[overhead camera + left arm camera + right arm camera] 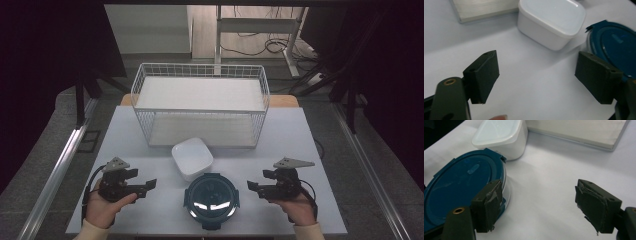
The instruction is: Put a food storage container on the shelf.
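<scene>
The round container with the dark blue lid (212,200) sits at the near edge of the white table (300,140), midway between the two hands, and its far rim looks to be touching or very nearly touching the white square tub (192,157) just behind it; the wire basket (200,102) stands farther back, apart from both. The left gripper (149,186) and the right gripper (252,187) flank the container, each aimed inward at it, each with jaws spread wide and nothing between them — neither touches it. In the right gripper view the lid (461,185) shows a raised latch tab at its edge and a clear wall beneath. Judgement: this is a rigid, smooth plastic or glass-bodied box, probably light if empty, though its contents cannot be seen through the lid. The glossy lid reflects the ceiling lights, so a flat pinch on the top surface would likely slip. The curved wall is too broad for one pair of jaws to span — the better purchase is the lid's rim or a latch tab, pinched top and bottom, or one gripper on each side. A lift by the lid alone risks it popping off if the latches are not closed.
</scene>
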`<state>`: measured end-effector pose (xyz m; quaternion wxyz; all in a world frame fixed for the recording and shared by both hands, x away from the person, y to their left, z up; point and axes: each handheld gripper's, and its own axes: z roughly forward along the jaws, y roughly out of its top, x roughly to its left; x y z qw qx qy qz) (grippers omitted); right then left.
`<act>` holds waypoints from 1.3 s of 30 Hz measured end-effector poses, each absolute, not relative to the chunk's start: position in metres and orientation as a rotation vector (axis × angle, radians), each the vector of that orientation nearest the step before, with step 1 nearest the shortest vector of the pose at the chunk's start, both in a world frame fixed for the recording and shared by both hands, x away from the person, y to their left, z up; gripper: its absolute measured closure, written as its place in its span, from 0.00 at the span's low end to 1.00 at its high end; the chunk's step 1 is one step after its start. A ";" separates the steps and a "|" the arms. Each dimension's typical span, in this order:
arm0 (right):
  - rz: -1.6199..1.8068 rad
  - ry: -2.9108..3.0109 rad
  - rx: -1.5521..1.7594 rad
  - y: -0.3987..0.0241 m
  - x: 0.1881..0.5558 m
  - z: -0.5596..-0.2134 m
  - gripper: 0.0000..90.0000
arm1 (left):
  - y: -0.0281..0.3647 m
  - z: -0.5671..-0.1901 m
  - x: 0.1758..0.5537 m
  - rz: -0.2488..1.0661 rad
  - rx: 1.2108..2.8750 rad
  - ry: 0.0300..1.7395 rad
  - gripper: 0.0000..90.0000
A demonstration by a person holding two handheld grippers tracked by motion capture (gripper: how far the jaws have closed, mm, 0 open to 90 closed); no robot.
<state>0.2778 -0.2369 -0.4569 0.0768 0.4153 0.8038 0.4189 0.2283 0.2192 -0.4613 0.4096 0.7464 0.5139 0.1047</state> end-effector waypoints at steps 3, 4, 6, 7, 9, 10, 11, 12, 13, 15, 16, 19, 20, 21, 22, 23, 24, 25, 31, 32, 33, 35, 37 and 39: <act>1.259 2.403 1.254 -0.237 0.276 -0.457 0.25 | 0.216 -0.459 0.229 0.218 1.856 1.290 0.20; 1.257 2.398 1.263 -0.237 0.276 -0.458 0.25 | 0.215 -0.459 0.229 0.213 1.856 1.290 0.19; 1.240 2.394 1.290 -0.238 0.276 -0.460 0.25 | 0.212 -0.459 0.229 0.210 1.862 1.291 0.19; 1.238 2.392 1.307 -0.238 0.276 -0.461 0.26 | 0.211 -0.459 0.229 0.208 1.863 1.292 0.18; 1.247 2.399 1.332 -0.239 0.276 -0.460 0.27 | 0.210 -0.458 0.228 0.201 1.859 1.295 0.18; 1.247 2.399 1.332 -0.239 0.276 -0.460 0.27 | 0.210 -0.458 0.228 0.201 1.859 1.295 0.17; 1.251 2.400 1.337 -0.238 0.276 -0.459 0.27 | 0.209 -0.458 0.228 0.190 1.853 1.298 0.17; 1.256 2.412 1.334 -0.237 0.274 -0.457 0.26 | 0.209 -0.458 0.227 0.181 1.848 1.299 0.16; 1.259 2.413 1.336 -0.237 0.274 -0.457 0.25 | 0.208 -0.458 0.227 0.164 1.846 1.298 0.16; 1.267 2.419 1.347 -0.237 0.274 -0.457 0.23 | 0.206 -0.459 0.226 0.154 1.851 1.296 0.16; 1.275 2.421 1.361 -0.237 0.274 -0.457 0.22 | 0.205 -0.459 0.226 0.147 1.850 1.295 0.16; 1.290 2.426 1.393 -0.237 0.274 -0.458 0.20 | 0.202 -0.460 0.226 0.109 1.842 1.295 0.14; 1.295 2.429 1.401 -0.237 0.274 -0.458 0.19 | 0.201 -0.460 0.227 0.094 1.840 1.298 0.14; 1.299 2.433 1.411 -0.236 0.274 -0.459 0.19 | 0.200 -0.461 0.227 0.082 1.842 1.305 0.14; 1.301 2.437 1.419 -0.236 0.273 -0.460 0.19 | 0.199 -0.461 0.227 0.071 1.850 1.305 0.14; 1.302 2.441 1.427 -0.235 0.273 -0.460 0.19 | 0.198 -0.461 0.226 0.061 1.849 1.303 0.14; 1.299 2.446 1.434 -0.235 0.273 -0.461 0.18 | 0.197 -0.462 0.226 0.054 1.849 1.299 0.14; 1.300 2.449 1.440 -0.233 0.272 -0.462 0.18 | 0.196 -0.462 0.226 0.047 1.844 1.301 0.14; 1.304 2.497 1.444 -0.222 0.268 -0.466 0.17 | 0.190 -0.467 0.226 -0.011 1.819 1.305 0.12; 1.303 2.506 1.439 -0.220 0.268 -0.467 0.16 | 0.189 -0.469 0.226 -0.023 1.817 1.308 0.12; 1.303 2.514 1.440 -0.218 0.267 -0.468 0.16 | 0.188 -0.470 0.226 -0.034 1.818 1.310 0.12; 1.303 2.527 1.440 -0.215 0.267 -0.470 0.16 | 0.186 -0.473 0.227 -0.057 1.818 1.313 0.11; 1.301 2.534 1.445 -0.212 0.267 -0.471 0.16 | 0.183 -0.476 0.228 -0.078 1.820 1.312 0.11; 1.302 2.542 1.455 -0.209 0.267 -0.474 0.15 | 0.178 -0.479 0.228 -0.099 1.820 1.314 0.11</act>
